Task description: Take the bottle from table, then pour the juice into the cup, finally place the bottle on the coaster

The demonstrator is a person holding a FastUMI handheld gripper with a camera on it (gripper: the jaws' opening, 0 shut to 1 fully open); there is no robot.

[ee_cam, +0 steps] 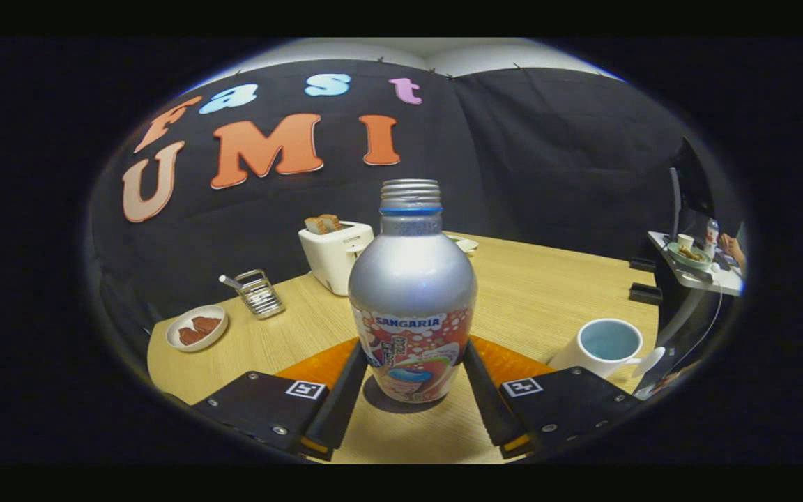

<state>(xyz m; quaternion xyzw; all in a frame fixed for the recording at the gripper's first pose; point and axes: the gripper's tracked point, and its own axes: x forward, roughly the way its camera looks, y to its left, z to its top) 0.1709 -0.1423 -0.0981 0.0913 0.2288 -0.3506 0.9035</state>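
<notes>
**Between the fingers: bottle framed, grasp not settled**

On the wooden table, biggest thing in view, stands the bottle, upright, cap off, threaded neck bare. It sits between the two fingers of the gripper, w/ its lower body level w/ the tips. Fingers flank it closely on both sides; whether both actually press on it I can't tell. Base throws a shadow on the wood, so it looks not yet lifted.

Behind the bottle's base lies the orange coaster, flat, partly hidden by bottle & fingers. Toaster w/ bread in its slots stands farther back, left of the bottle. Cup, light inside, looks empty, sits just beyond the right finger, handle toward the gripper. Small plate w/ brownish food & a metal rack lie well off to the left.

Step in hand, as I read it: taking the bottle. Next: firm grip, lift straight up, carry right to the cup, tilt neck over rim. Open neck means spill risk if tipped early.
</notes>
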